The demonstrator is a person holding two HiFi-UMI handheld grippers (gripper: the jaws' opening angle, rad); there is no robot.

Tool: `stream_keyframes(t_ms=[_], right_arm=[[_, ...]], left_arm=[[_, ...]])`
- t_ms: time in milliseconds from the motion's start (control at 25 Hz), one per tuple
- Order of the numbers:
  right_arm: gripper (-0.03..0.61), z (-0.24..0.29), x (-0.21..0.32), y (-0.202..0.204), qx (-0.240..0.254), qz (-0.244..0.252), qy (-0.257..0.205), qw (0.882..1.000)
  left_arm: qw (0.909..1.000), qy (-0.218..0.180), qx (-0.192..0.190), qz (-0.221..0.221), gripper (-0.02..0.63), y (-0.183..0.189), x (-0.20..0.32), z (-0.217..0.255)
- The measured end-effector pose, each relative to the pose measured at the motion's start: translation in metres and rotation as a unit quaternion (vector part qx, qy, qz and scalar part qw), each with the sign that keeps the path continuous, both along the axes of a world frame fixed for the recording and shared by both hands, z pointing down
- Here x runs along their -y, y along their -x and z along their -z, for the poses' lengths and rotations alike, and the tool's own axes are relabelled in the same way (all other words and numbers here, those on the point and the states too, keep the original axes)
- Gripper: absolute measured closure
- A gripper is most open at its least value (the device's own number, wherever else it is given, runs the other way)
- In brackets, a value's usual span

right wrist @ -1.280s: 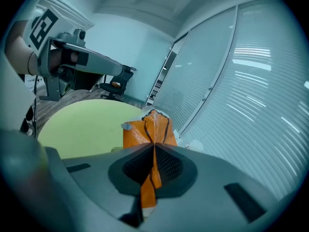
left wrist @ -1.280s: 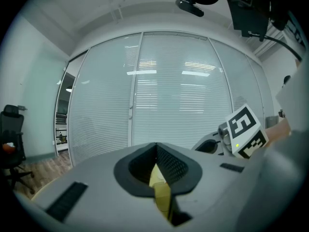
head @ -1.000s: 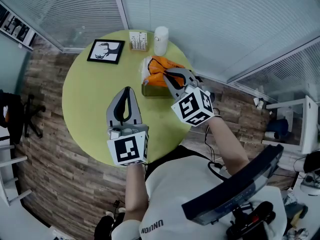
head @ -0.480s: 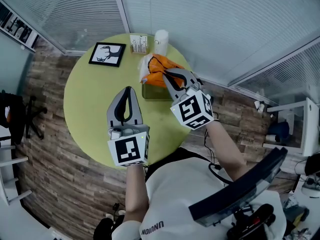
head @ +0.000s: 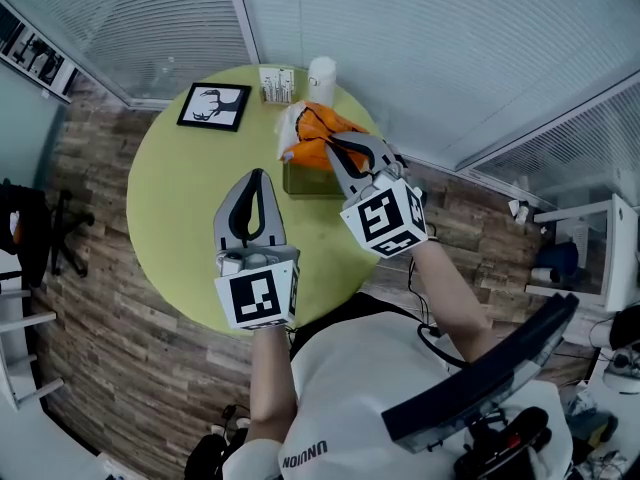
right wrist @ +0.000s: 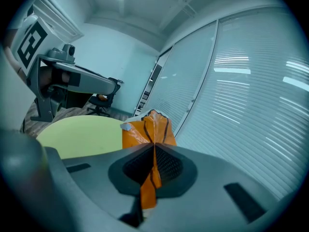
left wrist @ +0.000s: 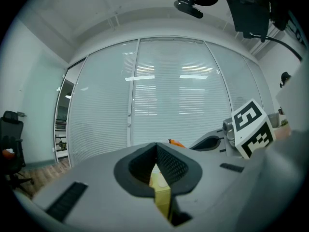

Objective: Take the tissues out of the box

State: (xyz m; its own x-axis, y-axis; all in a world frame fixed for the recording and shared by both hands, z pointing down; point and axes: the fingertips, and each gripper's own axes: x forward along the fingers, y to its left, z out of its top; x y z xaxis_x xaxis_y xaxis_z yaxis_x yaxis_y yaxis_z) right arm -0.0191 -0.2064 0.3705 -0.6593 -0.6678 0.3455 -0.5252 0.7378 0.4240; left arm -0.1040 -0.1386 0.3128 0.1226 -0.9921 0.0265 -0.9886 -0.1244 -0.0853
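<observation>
An orange plastic-wrapped tissue pack hangs just above a low olive-green box at the far right of the round yellow-green table. My right gripper is shut on the pack's wrapper. In the right gripper view the orange film is pinched between the closed jaws and sticks out beyond them. My left gripper hovers over the table's middle, left of the box, jaws shut with nothing held. In the left gripper view only its closed tip and the right gripper's marker cube show.
A framed black-and-white picture lies at the table's far left. A small card stand and a white cylinder stand at the far edge, just behind the box. Glass walls with blinds close the far side. An office chair stands on the left.
The right gripper has drawn the orange pack a little up and away from the box. The left gripper has stayed in place.
</observation>
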Motion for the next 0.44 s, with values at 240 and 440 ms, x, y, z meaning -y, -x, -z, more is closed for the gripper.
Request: stream_keyframes(t_ms=[240, 440], right_arm=[[0.560, 0.0005, -0.0006, 0.0010, 0.000, -0.001, -0.002, 1.000], [0.560, -0.0004, 0.0014, -0.0004, -0.001, -0.001, 0.000, 1.000]], left_arm=[[1.0000, 0.001, 0.000, -0.002, 0.601, 0.0001, -0.0004, -0.0003], [1.0000, 0.004, 0.000, -0.002, 0.601, -0.0011, 0.0018, -0.0020]])
